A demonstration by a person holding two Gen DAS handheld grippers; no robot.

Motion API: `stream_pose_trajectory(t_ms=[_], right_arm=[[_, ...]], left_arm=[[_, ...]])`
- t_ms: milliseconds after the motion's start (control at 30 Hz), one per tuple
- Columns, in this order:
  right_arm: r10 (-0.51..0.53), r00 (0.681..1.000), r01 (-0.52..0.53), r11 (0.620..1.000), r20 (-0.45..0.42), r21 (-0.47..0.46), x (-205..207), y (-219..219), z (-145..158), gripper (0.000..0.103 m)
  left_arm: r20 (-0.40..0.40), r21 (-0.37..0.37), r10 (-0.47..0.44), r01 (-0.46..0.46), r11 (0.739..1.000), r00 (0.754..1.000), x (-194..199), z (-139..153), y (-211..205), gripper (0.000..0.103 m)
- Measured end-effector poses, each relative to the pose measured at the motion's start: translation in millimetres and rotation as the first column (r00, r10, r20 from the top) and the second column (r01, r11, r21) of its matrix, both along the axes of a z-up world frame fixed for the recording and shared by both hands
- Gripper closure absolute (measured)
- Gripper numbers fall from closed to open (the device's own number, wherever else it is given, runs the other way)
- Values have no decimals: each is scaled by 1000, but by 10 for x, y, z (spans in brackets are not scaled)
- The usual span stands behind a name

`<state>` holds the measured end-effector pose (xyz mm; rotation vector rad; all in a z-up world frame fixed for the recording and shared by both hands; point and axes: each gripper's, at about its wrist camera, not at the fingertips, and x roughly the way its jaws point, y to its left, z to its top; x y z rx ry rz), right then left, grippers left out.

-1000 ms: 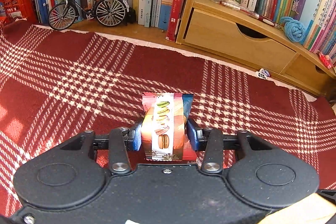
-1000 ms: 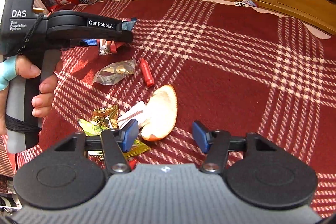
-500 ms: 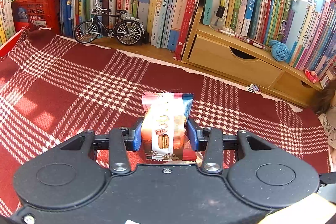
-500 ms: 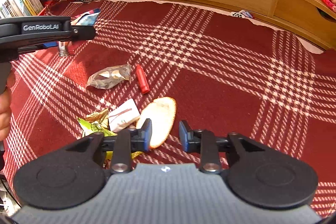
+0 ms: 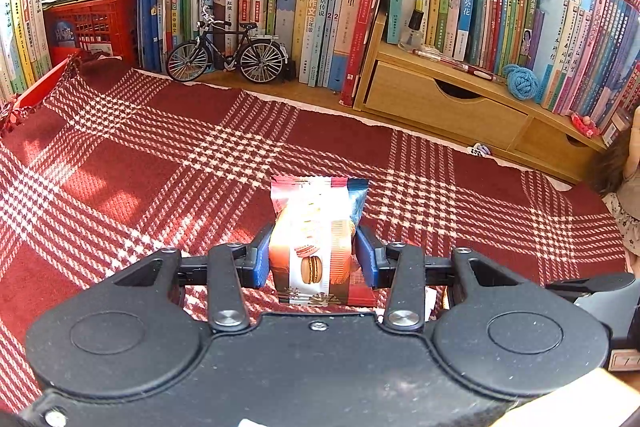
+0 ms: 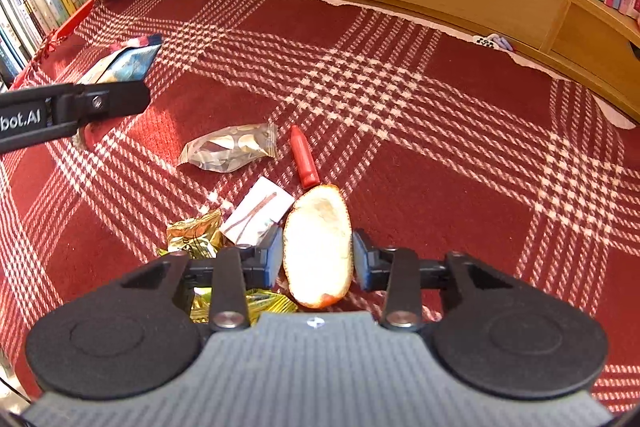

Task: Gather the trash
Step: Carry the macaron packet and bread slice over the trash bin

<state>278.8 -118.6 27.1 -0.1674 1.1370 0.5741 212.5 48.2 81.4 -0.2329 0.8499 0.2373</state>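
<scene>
Left wrist view: left gripper (image 5: 313,259) is clamped on a macaron snack packet (image 5: 314,239), held upright w/ blue pads pressing both sides, lifted over the red plaid cloth (image 5: 160,163). Packet is puffy foil, so the risk is it slides out between the pads if squeeze slackens, or crumples and twists if pressed harder. Model bicycle (image 5: 227,53) and books (image 5: 312,7) stand along the cloth's far edge, well apart, no snag there. No bin shows in this view, so drop-off spot can't be told.

Right wrist view: right gripper (image 6: 316,259) sits narrow around a piece of peel (image 6: 318,247), pale side up, pads at or just off its edges; can't tell if it's pinched yet. Peel is curved and thin, prob. flexes, so it may buckle or pop out sideways on lift. Just beside it lie a white paper slip (image 6: 258,213) and gold wrappers (image 6: 196,237); left pad could catch the slip and drag it. Red crayon-like stick (image 6: 304,157) nearly touches the peel's far tip and could roll. Clear wrapper (image 6: 230,151) lies nearer the cloth's left side, uncollected
</scene>
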Motion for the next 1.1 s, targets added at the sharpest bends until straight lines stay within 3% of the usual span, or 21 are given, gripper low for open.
stream_pose_trajectory(t_ms=[300,500,867,1100], right_arm=[[-64,996,62,998,62,29,-209,-182,302,62],[-64,994,58,996,86,72,-573,-225,529,61],[6,994,-18,994,109,106,-1786,-81,835,61],[75,991,-88,989,108,115,-2602,72,919,61]], left_arm=[[3,-10,8,-8,1000,1000,-434,119,-19,62],[23,-18,24,-23,1000,999,-958,235,-73,62],[5,-48,115,-115,992,993,-2550,465,-1,63],[-43,-55,182,-185,981,982,-3610,453,41,63]])
